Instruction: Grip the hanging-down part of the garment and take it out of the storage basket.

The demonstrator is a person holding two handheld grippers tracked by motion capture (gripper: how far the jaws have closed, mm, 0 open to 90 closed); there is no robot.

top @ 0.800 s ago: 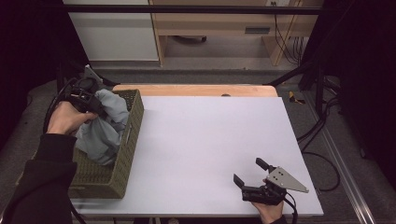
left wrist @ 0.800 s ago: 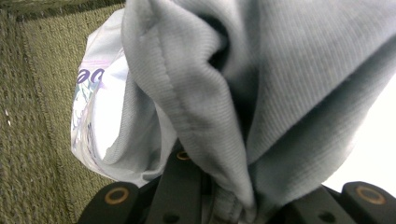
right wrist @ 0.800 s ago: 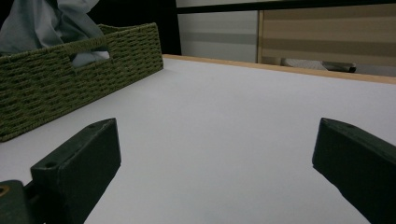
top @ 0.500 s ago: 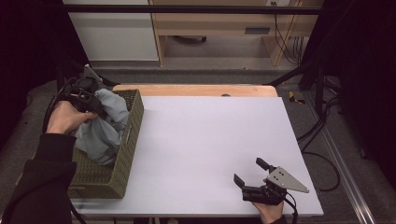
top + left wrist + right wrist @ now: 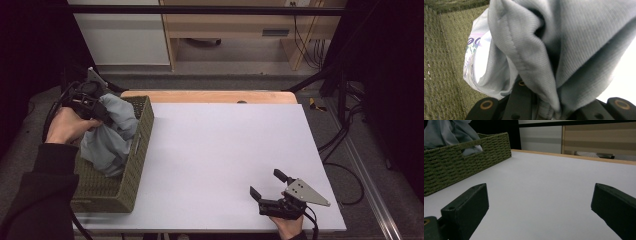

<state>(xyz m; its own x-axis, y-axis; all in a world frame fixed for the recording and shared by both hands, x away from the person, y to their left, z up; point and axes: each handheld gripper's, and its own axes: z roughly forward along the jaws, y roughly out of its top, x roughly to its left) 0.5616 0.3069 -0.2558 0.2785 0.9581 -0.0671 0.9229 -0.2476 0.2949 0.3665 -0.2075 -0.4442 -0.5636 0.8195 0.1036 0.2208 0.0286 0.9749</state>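
A grey ribbed garment (image 5: pixel 112 132) hangs half out of a green woven basket (image 5: pixel 130 185) at the table's left side. My left gripper (image 5: pixel 100 111) is shut on a fold of that garment above the basket's far end. Close up in the left gripper view, the grey cloth (image 5: pixel 564 50) is pinched between the black jaws, with a white printed piece (image 5: pixel 477 62) beneath it in the basket (image 5: pixel 441 62). My right gripper (image 5: pixel 269 186) rests low on the white table (image 5: pixel 225 145) near the front right corner, jaws wide apart with nothing between them (image 5: pixel 539 212).
The basket (image 5: pixel 461 165) stands at the left in the right gripper view, across the bare white tabletop. A wooden strip (image 5: pixel 210 96) runs along the table's far edge. Behind it stand a white cabinet (image 5: pixel 120 35) and a wooden shelf (image 5: pixel 235 25). Cables (image 5: pixel 345 145) hang at the right.
The left hand has lifted the grey garment slightly at the basket's far end. The right gripper has kept still.
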